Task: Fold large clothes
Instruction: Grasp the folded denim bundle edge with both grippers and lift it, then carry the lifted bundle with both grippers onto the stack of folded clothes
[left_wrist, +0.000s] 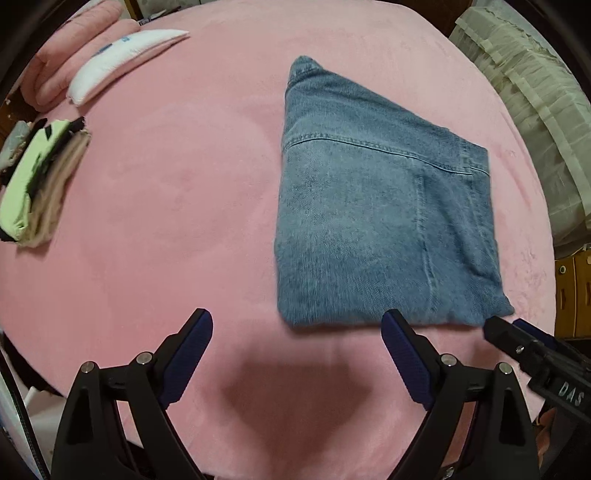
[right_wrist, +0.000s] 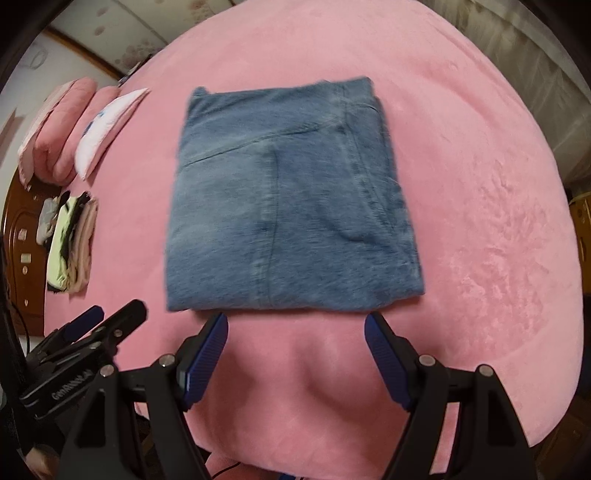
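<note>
A pair of blue jeans (left_wrist: 380, 206) lies folded into a compact rectangle on the pink bed cover (left_wrist: 166, 184). It also shows in the right wrist view (right_wrist: 288, 199). My left gripper (left_wrist: 297, 325) is open and empty, just in front of the near left part of the jeans. My right gripper (right_wrist: 295, 325) is open and empty, just in front of the jeans' near edge. The right gripper's tip also shows in the left wrist view (left_wrist: 498, 328), next to the jeans' near right corner. The left gripper shows at the left in the right wrist view (right_wrist: 110, 317).
A stack of folded clothes (left_wrist: 40, 181) lies at the bed's left side. A white pillow (left_wrist: 122, 59) and a rolled pink quilt (left_wrist: 70, 51) lie at the far left. A beige curtain (left_wrist: 535, 103) hangs at the right. A wooden headboard (right_wrist: 22, 236) stands left.
</note>
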